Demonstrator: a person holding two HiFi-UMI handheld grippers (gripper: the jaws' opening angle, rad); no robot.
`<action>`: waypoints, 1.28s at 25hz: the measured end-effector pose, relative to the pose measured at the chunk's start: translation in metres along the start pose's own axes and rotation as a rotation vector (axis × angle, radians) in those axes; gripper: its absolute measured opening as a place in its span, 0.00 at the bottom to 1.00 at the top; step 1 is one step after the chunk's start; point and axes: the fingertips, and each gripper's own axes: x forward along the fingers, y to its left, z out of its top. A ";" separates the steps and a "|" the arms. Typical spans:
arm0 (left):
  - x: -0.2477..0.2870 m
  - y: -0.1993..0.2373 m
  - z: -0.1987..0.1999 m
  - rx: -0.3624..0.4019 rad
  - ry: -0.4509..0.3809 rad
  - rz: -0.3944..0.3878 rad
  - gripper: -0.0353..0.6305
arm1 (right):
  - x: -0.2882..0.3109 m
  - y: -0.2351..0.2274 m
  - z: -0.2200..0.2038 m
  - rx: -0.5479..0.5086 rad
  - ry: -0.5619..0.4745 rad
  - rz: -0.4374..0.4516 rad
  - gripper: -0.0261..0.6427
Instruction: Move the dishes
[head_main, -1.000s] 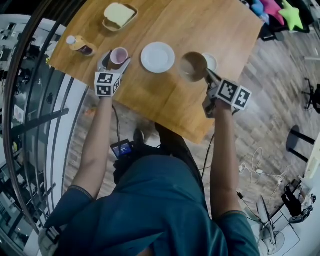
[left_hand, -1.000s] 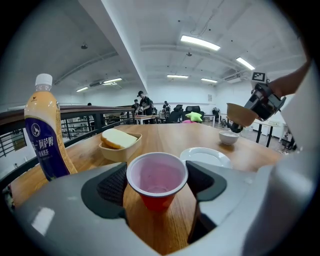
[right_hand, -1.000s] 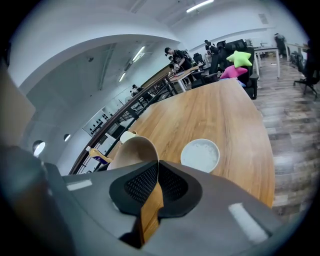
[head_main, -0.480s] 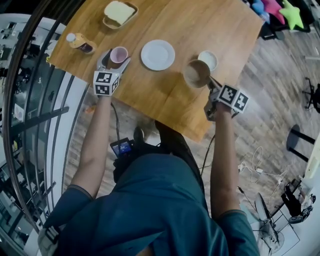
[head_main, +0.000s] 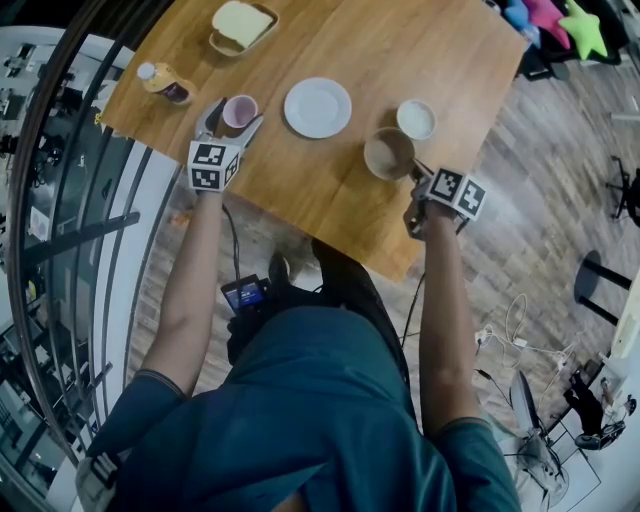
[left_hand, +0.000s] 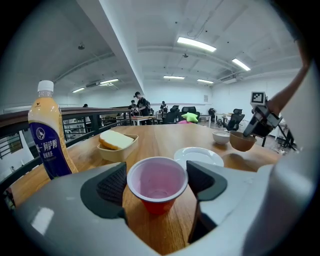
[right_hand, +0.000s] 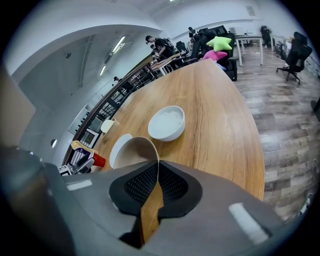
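At a wooden table (head_main: 330, 200), our left gripper (left_hand: 157, 184) stands spread around a red cup (head_main: 238, 111). Its jaws have just been opening, and the cup sits upright between the pads on the table's left side. Our right gripper (head_main: 420, 172) is pressed together on the rim of a brown bowl (head_main: 389, 154). The bowl hangs tilted at the right, near a small white bowl (head_main: 416, 119), and the left gripper view shows its shadow on the wood below. A white plate (head_main: 318, 107) lies between cup and bowls. A bottle (head_main: 165, 84) lies far left, and a tray of bread (head_main: 241, 27) sits at the far edge.
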 end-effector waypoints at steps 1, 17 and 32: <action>-0.001 0.000 -0.001 0.001 0.002 -0.001 0.62 | 0.002 -0.001 -0.003 0.006 0.007 -0.003 0.07; -0.026 -0.001 0.016 0.024 -0.030 0.000 0.63 | 0.016 -0.007 -0.020 0.031 0.033 -0.033 0.07; -0.073 0.005 0.036 0.049 -0.083 -0.001 0.62 | 0.011 0.001 -0.024 -0.014 -0.017 -0.078 0.10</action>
